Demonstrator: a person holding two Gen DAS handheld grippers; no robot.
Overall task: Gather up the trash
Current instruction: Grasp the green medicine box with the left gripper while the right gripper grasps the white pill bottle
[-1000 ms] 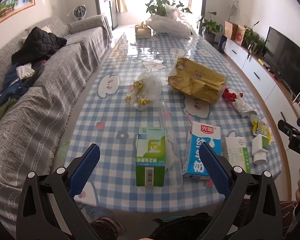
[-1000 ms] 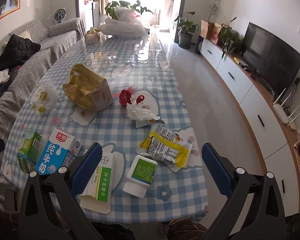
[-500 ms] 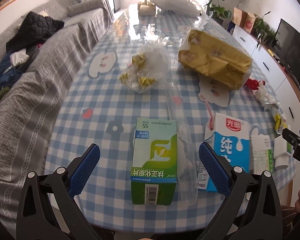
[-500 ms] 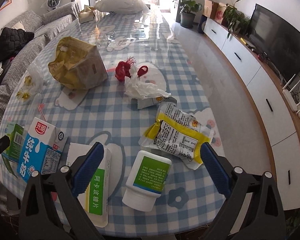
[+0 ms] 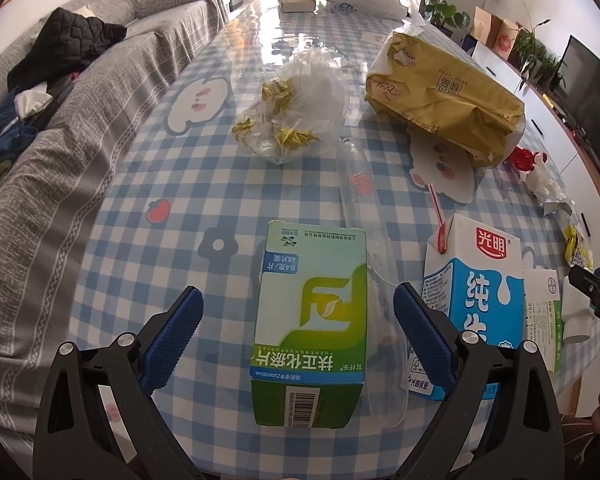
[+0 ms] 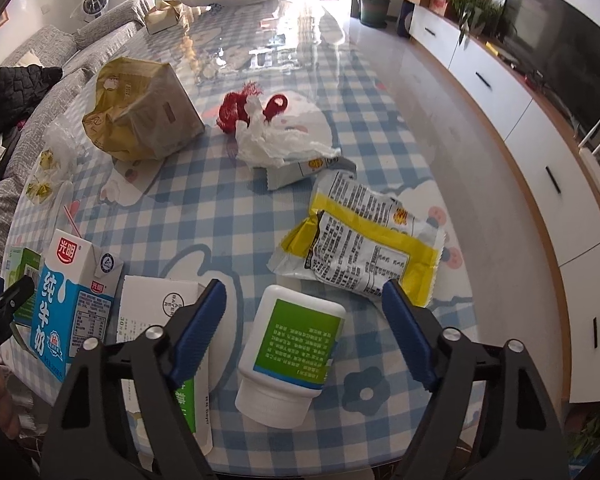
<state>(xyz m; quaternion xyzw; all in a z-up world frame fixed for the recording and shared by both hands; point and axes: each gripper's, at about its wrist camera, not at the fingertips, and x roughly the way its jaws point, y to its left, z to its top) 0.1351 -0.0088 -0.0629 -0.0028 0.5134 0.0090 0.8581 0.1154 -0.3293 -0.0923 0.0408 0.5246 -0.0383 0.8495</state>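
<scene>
A living room with a grey sofa, and a long desk (image 5: pixel 172 184) under a blue checked cloth strewn with trash. The left hand-held gripper (image 5: pixel 298 312) straddles a green box (image 5: pixel 312 312), jaws closing but not yet touching; the right hand-held gripper (image 6: pixel 304 306) likewise closes around a white bottle (image 6: pixel 292 352) lying capped. Best to centre each before pinching. The milk carton (image 5: pixel 476 300) stands opened, contents unseen.
</scene>
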